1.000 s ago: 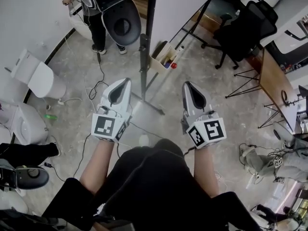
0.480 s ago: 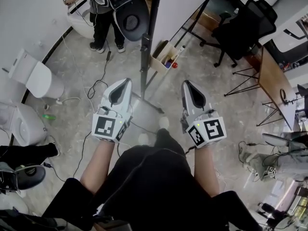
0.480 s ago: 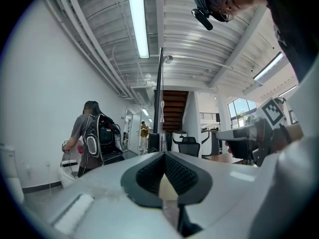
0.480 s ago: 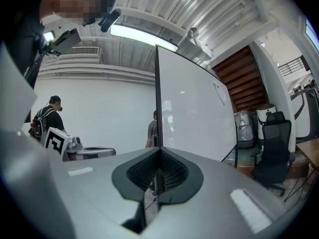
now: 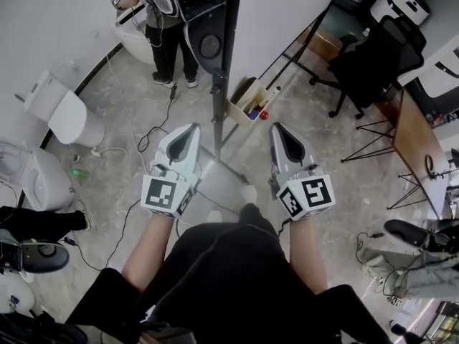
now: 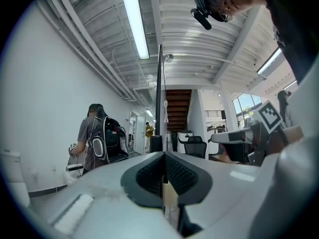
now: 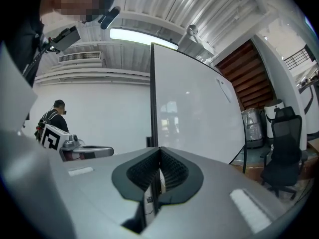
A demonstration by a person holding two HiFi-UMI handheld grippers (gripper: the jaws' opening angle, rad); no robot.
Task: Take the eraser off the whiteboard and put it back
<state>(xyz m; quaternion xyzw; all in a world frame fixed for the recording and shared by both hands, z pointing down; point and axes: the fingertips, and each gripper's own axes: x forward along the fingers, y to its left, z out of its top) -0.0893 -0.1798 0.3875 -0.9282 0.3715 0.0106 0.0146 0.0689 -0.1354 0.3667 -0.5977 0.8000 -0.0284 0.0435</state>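
The left gripper [image 5: 192,127] and the right gripper [image 5: 276,126] point ahead side by side, each with its jaws pressed together on nothing. At twelve o'clock stands the whiteboard [image 5: 287,6], seen steeply from above, its top cut off by the frame. A tan box of markers [image 5: 246,100] sits by its dark post [image 5: 226,56]. I cannot make out the eraser in any view. At eleven o'clock stands a person with a backpack [image 5: 168,13], head out of frame.
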